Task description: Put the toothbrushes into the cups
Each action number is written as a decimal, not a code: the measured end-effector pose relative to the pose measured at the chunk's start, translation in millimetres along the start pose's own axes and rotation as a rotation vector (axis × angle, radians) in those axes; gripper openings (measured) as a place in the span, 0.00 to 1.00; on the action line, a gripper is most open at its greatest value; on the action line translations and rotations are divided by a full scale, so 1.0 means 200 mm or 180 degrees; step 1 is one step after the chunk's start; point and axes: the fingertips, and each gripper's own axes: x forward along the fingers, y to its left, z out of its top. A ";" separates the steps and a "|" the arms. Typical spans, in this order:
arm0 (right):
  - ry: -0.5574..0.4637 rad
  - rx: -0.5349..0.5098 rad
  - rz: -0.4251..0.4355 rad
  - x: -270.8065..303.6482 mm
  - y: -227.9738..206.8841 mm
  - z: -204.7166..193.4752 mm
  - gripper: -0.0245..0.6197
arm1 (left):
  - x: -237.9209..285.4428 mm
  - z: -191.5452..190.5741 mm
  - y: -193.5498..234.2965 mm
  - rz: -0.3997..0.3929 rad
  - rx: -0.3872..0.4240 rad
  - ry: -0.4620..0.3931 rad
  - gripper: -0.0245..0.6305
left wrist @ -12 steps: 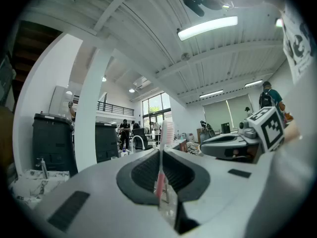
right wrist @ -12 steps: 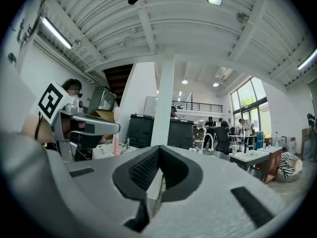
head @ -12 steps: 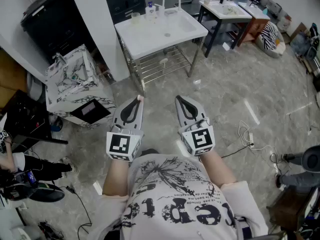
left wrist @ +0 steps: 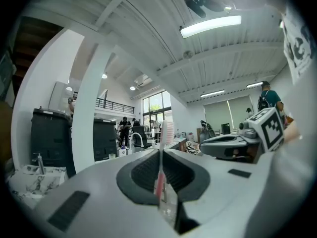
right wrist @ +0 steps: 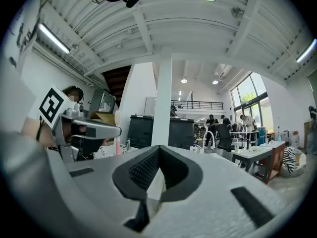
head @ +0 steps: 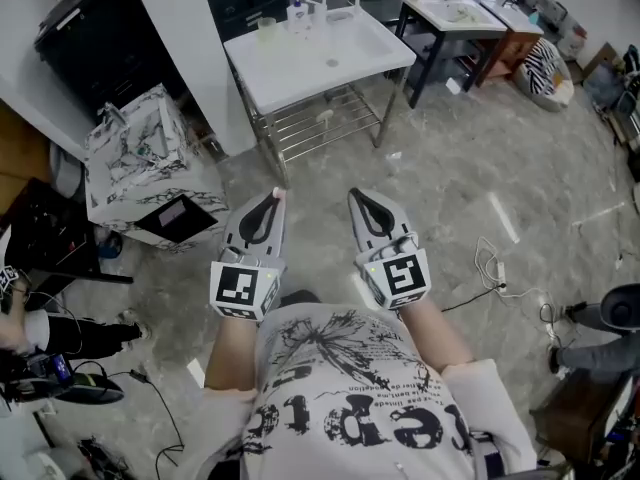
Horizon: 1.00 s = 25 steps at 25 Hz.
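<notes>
Two grippers side by side over the floor. My left gripper [left wrist: 161, 150] is clamped on a pink toothbrush [left wrist: 166, 132]; right gripper [right wrist: 159, 148] is closed. White sink [head: 290, 73] well ahead.

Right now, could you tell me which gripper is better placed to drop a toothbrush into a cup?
Left. The left gripper has its tongs shut on a pink toothbrush; the right gripper is shut and looks empty.
</notes>
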 end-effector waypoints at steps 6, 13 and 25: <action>0.0060 0.0041 -0.0010 0.04 -0.07 -0.07 0.03 | 0.07 -0.05 0.00 -0.0007 -0.0038 0.0100 0.07; 0.0239 0.0130 0.0020 0.22 -0.16 -0.18 0.03 | 0.24 -0.14 0.12 0.0021 -0.0091 0.0219 0.07; 0.0312 0.0007 -0.0122 1.01 -0.54 -0.23 0.03 | 0.97 -0.21 0.66 -0.0100 -0.0194 0.0212 0.07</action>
